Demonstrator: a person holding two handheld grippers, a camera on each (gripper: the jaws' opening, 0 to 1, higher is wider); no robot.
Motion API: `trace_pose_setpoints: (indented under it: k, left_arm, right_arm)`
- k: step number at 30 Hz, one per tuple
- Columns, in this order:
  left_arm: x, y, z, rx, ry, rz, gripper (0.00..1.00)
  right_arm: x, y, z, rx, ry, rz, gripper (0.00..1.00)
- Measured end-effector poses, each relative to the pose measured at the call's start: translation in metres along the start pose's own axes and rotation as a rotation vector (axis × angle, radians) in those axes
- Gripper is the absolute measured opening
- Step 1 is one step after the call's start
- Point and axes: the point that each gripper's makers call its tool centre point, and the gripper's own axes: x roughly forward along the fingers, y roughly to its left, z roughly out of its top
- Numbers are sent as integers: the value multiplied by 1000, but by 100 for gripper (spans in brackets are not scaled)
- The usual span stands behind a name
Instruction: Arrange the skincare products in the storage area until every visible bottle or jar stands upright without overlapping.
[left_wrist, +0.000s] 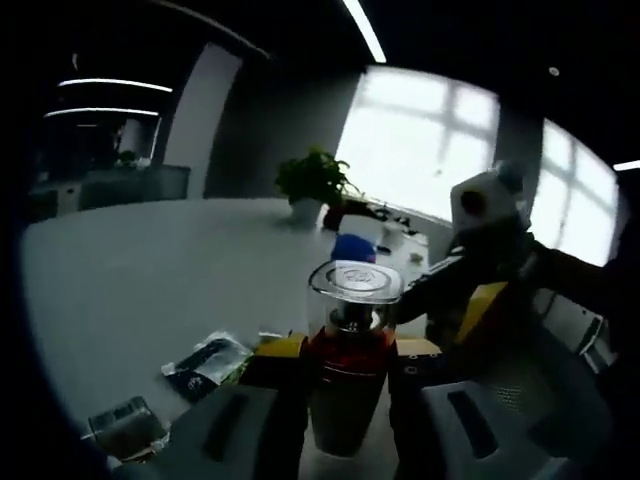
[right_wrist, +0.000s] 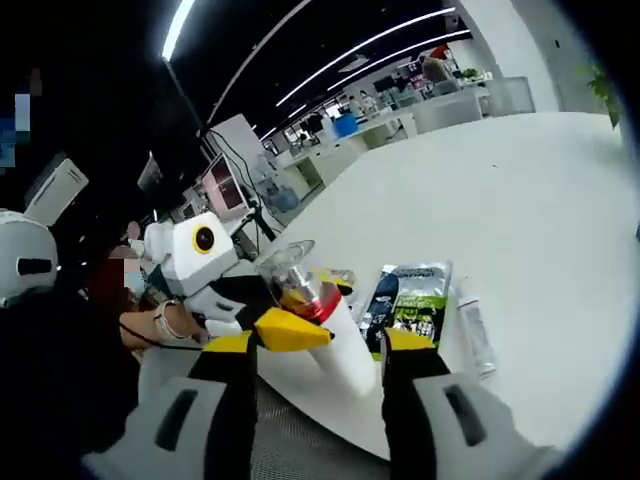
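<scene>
The left gripper (left_wrist: 345, 400) clenches a clear-capped bottle (left_wrist: 350, 350) at lower centre, lifted off the white table (left_wrist: 120, 290) — likely to stand it upright. The right gripper (right_wrist: 320, 350) hangs released beside it. Inside the bottle: red liquid. Flat sachets (right_wrist: 410, 295) and a slim tube (right_wrist: 472, 330) lie right of centre.

On the white table (left_wrist: 130, 270), a potted plant (left_wrist: 312, 185) stands at the far edge, behind the clear-capped bottle (left_wrist: 350, 350) between the left gripper's jaws. In the right gripper view, two sachets (right_wrist: 408, 300) lie side by side just right of that bottle, and a tube (right_wrist: 473, 330) lies just right of them.
</scene>
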Motion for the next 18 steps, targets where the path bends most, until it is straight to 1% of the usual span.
trace_pose_setpoints:
  k: [2, 3, 4, 5, 7, 9, 11, 14, 18]
  left_arm:
    - [0, -1, -2, 5, -2, 3, 27]
    - [0, -1, -2, 4, -3, 3, 27]
    - [0, -2, -3, 4, -4, 0, 27]
    - [0, -3, -3, 9, -5, -4, 27]
    - [1, -4, -6, 14, 2, -8, 27]
    - [1, -5, -9, 21, 9, -11, 27]
    - [2, -8, -11, 36, 16, -18, 26]
    - [3, -9, -12, 41, 20, -24, 26]
    - [5, -11, -13, 46, 21, -35, 26]
  right_arm:
    - [5, -2, 3, -69, -10, -37, 51]
    - [9, -4, 3, -96, -2, -62, 51]
    - [12, -5, 6, -118, -14, -73, 51]
    - [14, -4, 8, -122, -28, -72, 50]
    - [21, -2, 10, -100, -48, -69, 49]
    - [27, -3, 10, -86, -46, -59, 50]
    - [31, -4, 9, -105, -38, -66, 48]
    - [33, 0, 12, -122, -42, -54, 47]
    - [38, 5, 9, -149, -25, -34, 41]
